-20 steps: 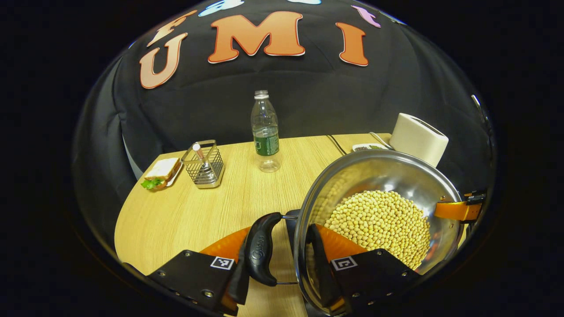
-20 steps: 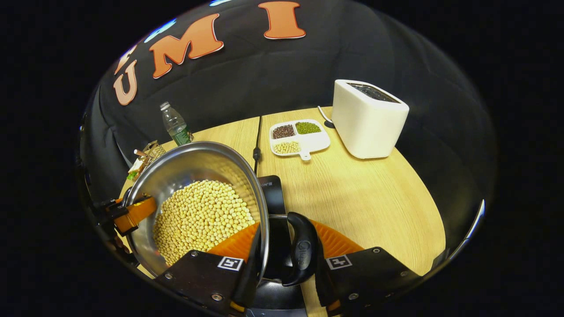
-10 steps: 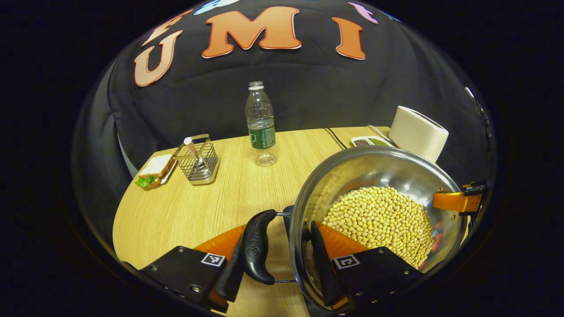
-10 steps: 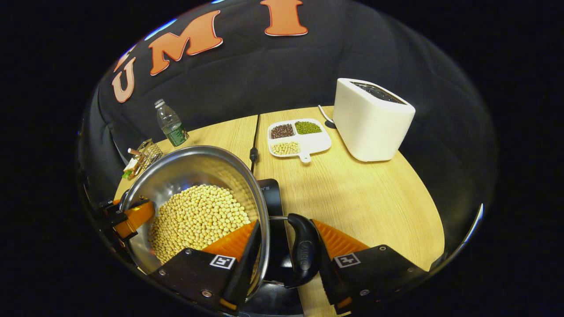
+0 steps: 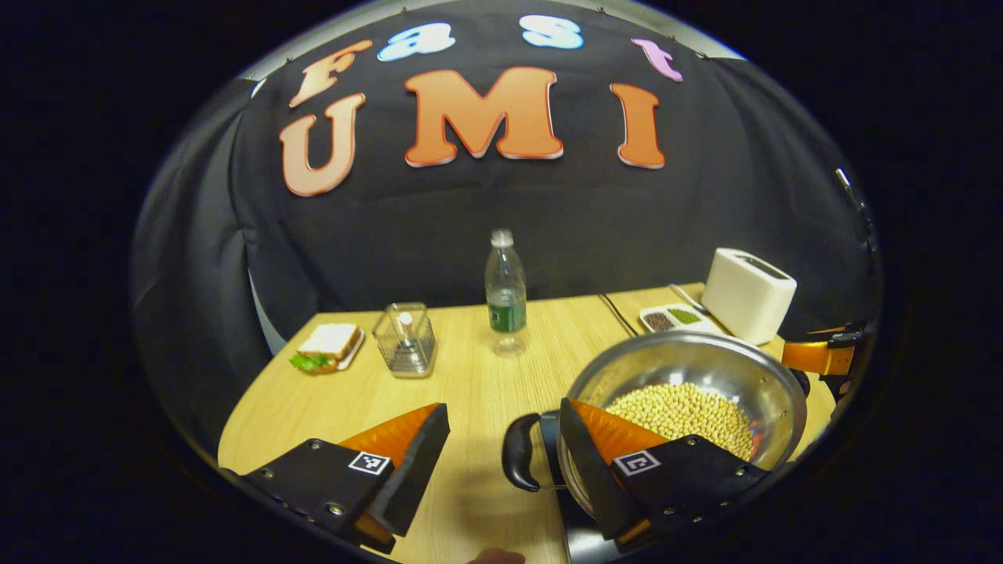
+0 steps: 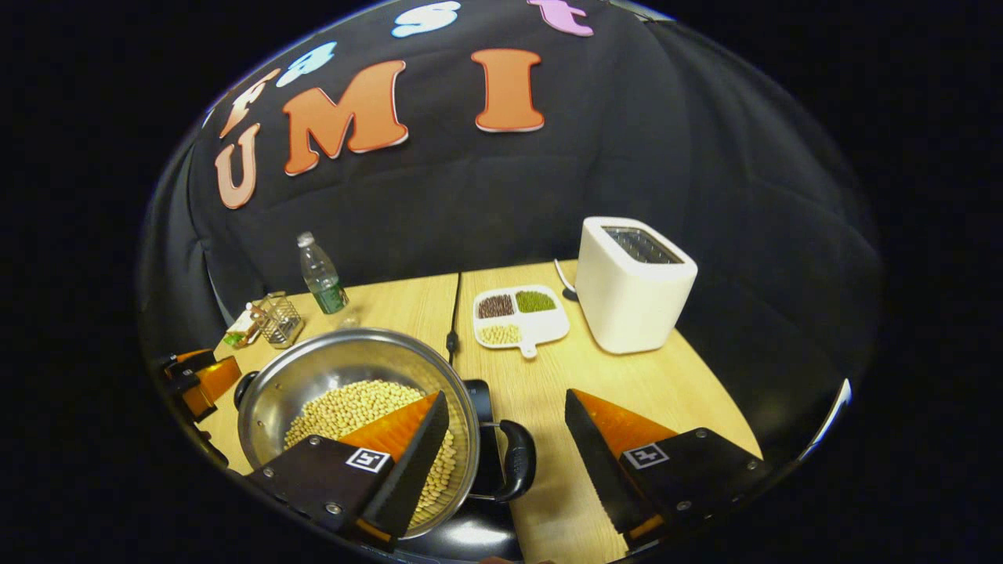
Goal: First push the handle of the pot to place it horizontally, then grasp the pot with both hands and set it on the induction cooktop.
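The steel pot (image 5: 689, 364) holds yellow beans (image 5: 682, 411) and rests on the black induction cooktop (image 6: 479, 392). Its two black side handles lie level. My left gripper (image 5: 501, 450) stands open just behind the left handle (image 5: 517, 462), touching nothing. In the right gripper view the pot (image 6: 337, 368) sits low at the left. My right gripper (image 6: 505, 439) is open too, with the right handle (image 6: 519, 470) lying free below the gap between its fingers. Each gripper appears at the far side of the pot in the other's view: right gripper (image 5: 823, 356), left gripper (image 6: 196, 380).
On the wooden table (image 5: 454, 392) stand a water bottle (image 5: 506, 294), a wire holder (image 5: 406, 341) and a sandwich on a plate (image 5: 325, 347). A white toaster (image 6: 635, 286), a divided dish of beans (image 6: 517, 317) and a black cable (image 6: 454, 313) lie behind the cooktop.
Both grippers have opened, let go of the pot's handles and drawn back and up. The pot now sits lower and level on the cooktop.
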Demonstrator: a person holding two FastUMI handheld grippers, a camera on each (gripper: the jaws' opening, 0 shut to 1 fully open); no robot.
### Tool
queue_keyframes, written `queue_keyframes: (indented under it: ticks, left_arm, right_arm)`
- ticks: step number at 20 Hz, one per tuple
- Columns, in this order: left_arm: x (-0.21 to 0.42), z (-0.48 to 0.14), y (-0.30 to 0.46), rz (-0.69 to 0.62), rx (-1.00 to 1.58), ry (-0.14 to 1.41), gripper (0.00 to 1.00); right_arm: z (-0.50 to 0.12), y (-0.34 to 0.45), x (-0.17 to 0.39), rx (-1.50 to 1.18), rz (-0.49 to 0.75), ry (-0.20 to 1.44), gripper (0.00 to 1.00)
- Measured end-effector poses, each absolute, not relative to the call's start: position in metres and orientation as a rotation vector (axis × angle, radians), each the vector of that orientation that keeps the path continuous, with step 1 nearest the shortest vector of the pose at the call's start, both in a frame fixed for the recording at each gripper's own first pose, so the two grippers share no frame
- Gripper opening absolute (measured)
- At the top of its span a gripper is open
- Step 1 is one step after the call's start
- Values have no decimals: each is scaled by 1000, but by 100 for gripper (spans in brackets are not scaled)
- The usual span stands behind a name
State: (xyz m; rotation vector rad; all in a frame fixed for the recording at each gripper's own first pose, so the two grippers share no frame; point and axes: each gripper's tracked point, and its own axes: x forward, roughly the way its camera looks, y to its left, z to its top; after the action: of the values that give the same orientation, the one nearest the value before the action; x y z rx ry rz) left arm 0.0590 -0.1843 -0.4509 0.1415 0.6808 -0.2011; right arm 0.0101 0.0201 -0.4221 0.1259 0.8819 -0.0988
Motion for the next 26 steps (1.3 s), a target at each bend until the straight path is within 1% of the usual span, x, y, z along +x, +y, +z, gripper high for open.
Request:
queue_keyframes:
  ticks: [3,6,8,10,11,12,13,14,15,18,22,23,25,26]
  left_arm:
    - [71,-380,-187,-182,52,515,88]
    - [76,-305,-182,-155,28,338,87]
    - [74,-253,-171,-137,15,231,86]
    - [63,-206,-165,-131,-8,157,87]
    - [57,-187,-165,-140,-22,129,87]
    - [53,-170,-165,-145,-29,103,87]
    - [51,-154,-163,-142,-30,84,87]
    - [48,-135,-157,-141,-34,67,87]
    - [46,-117,-148,-134,-35,47,87]
    - [38,-62,-122,-80,0,-44,86]
    - [22,-4,-93,-28,-1,-114,86]
    - [18,6,-87,-16,16,-122,86]
    - [14,22,-85,-11,43,-140,85]
    - [13,27,-86,-10,51,-152,84]
  right_arm:
    - [-367,21,20,73,-84,736,94]
    - [-308,24,20,50,-51,601,94]
    - [-267,25,20,47,-34,512,94]
    - [-231,26,18,47,-19,432,94]
    - [-213,24,16,49,-15,399,94]
    - [-195,21,14,54,-14,367,99]
    - [-177,17,11,61,-14,336,98]
    - [-159,13,8,71,-15,305,94]
    - [-140,8,5,79,-19,273,99]
    - [-89,-16,-4,90,-41,178,94]
    - [-27,-39,-17,142,-55,78,94]
    - [-17,-43,-21,152,-54,63,98]
    - [8,-50,-31,162,-45,36,98]
    - [19,-50,-34,163,-41,13,93]
